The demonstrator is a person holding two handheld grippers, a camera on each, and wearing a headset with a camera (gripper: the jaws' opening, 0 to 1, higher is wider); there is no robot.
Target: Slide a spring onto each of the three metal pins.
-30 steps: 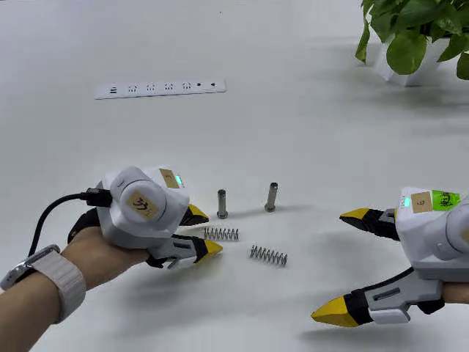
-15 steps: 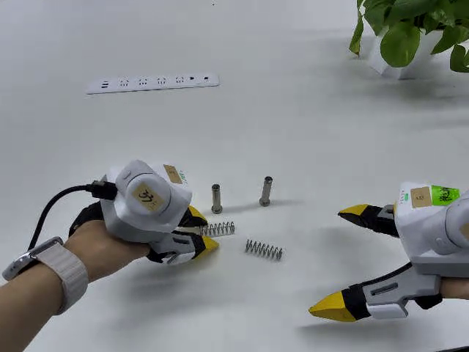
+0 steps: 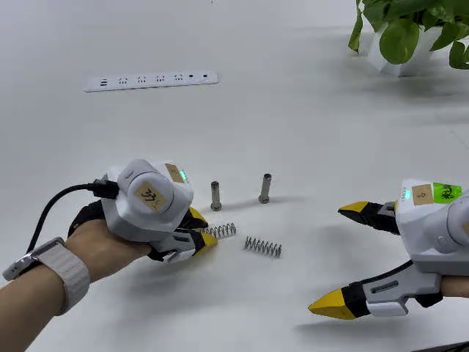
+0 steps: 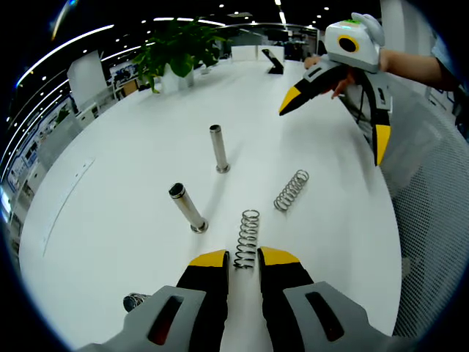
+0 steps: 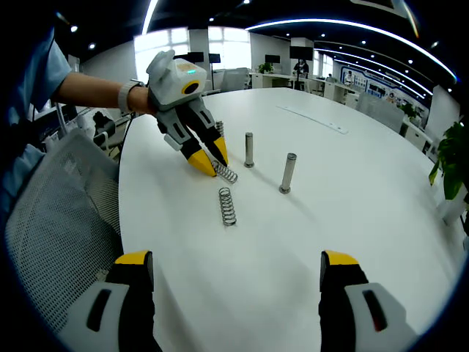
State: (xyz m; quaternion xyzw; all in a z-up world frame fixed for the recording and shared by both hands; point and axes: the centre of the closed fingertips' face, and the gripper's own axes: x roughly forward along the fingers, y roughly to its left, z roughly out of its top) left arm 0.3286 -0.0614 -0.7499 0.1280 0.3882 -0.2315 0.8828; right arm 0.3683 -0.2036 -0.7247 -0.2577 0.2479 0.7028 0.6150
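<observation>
Two metal pins [image 3: 215,196] [image 3: 264,188] stand upright on the white table [image 3: 293,117]. My left gripper [image 3: 204,231] is shut on the near end of a spring [image 3: 221,231], which points toward the pins. In the left gripper view that spring [image 4: 247,238] runs out from between the yellow tips, with the pins [image 4: 187,208] [image 4: 218,149] just beyond. A second spring [image 3: 263,247] lies loose to the right. My right gripper [image 3: 330,259] hovers wide open at the right, holding nothing. A small metal piece [image 4: 134,301] lies beside the left jaw.
A white power strip [image 3: 150,80] lies at the back left and a potted plant [image 3: 410,29] stands at the back right. A black cable [image 3: 51,209] trails from the left gripper. A mesh chair [image 5: 51,213] stands beside the table.
The left gripper's jaws have come together on the near spring's end, and that spring has shifted slightly. The right gripper has stayed open in place.
</observation>
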